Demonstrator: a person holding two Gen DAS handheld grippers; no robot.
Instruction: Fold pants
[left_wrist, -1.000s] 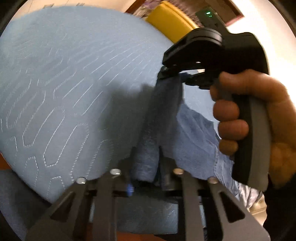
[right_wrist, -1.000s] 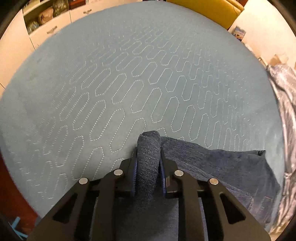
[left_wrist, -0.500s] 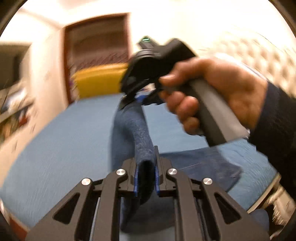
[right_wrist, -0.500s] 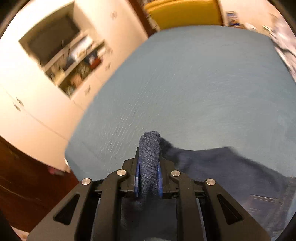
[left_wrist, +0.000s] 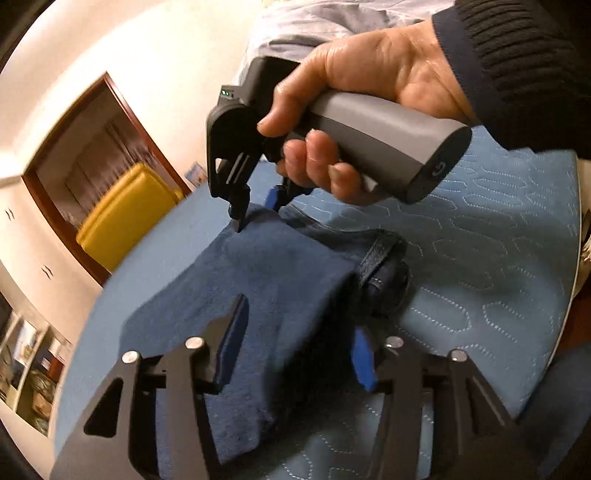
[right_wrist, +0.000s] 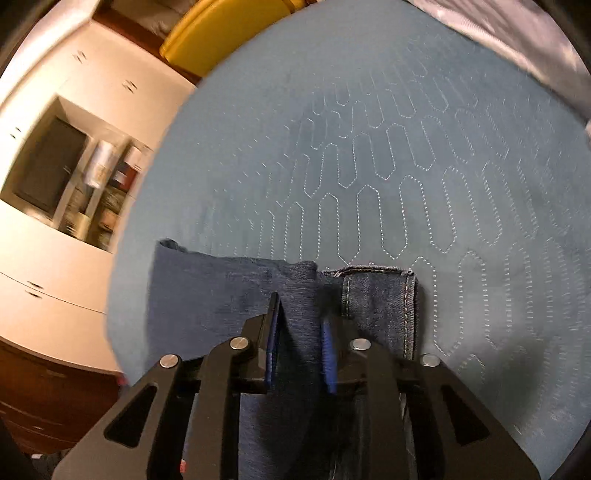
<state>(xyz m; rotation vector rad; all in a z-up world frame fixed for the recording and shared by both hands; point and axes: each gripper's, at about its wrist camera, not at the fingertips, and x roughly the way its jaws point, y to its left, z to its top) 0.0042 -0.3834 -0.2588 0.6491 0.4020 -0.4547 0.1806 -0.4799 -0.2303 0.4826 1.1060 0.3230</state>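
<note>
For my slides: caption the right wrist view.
Open right gripper over folded blue pants lying on a quilted blue bedspread.

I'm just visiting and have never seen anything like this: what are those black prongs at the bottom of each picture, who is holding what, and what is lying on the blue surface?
There is no robot here. A person holds a hand tool with two fingers in each hand, and each tool carries a wide-angle camera looking along its fingers.

One picture comes from the left gripper. In it you also see the person's right hand holding the right gripper. The other picture is that right gripper's own view.

On the quilted blue bedspread lie dark blue pants, folded over. Both grippers have their fingers apart, with the cloth lying between them, so nothing is gripped. A yellow chair stands beyond the bed.
</note>
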